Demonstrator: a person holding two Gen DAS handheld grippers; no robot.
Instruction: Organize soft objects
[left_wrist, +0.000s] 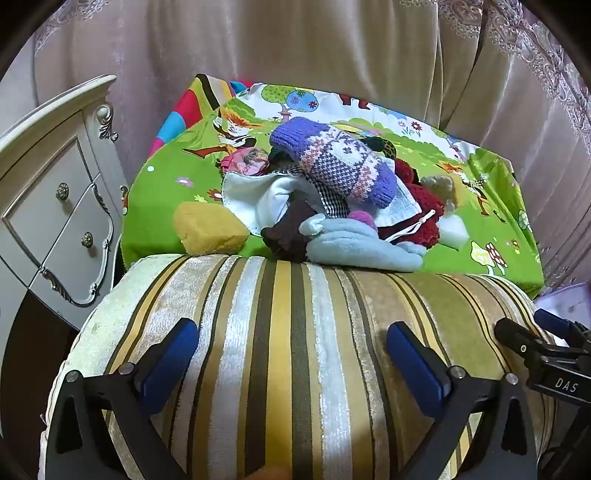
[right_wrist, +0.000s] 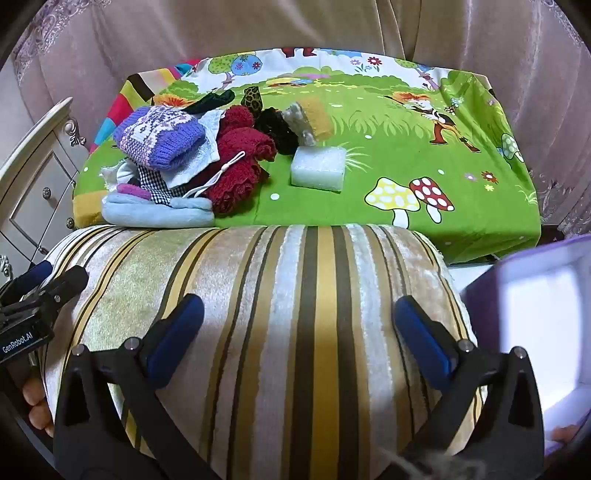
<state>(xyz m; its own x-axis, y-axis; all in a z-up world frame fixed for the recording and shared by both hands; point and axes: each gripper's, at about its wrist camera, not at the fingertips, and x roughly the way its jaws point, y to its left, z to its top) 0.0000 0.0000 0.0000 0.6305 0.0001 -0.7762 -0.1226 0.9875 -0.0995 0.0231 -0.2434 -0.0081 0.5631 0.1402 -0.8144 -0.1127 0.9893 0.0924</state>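
Both grippers hover over a striped cushion (left_wrist: 280, 354), tilted downward. The left gripper (left_wrist: 291, 354) has its blue-padded jaws spread wide with nothing between them; the right gripper (right_wrist: 299, 332) stands just as wide and empty, side by side with the left.

Beyond the cushion, at twelve o'clock in both wrist views, a cartoon-print green sheet (right_wrist: 369, 147) carries the pile of soft objects (left_wrist: 332, 192). A purple patterned knit mitten (left_wrist: 332, 162) lies on top, a light blue fleece piece (left_wrist: 362, 247) touches the cushion's far edge, and a dark red knit piece (right_wrist: 240, 162) sits beside them with a white cord across it. A yellow sponge (left_wrist: 208, 229) rests at the pile's nine o'clock side, a white foam block (right_wrist: 319, 168) at its three o'clock side.

The cushion's rounded bulk lies between the grippers and the pile. A white drawer cabinet (left_wrist: 55, 192) stands at nine o'clock, curtains (left_wrist: 295, 44) hang behind, and a purple box (right_wrist: 535, 314) sits at three o'clock in the right view.
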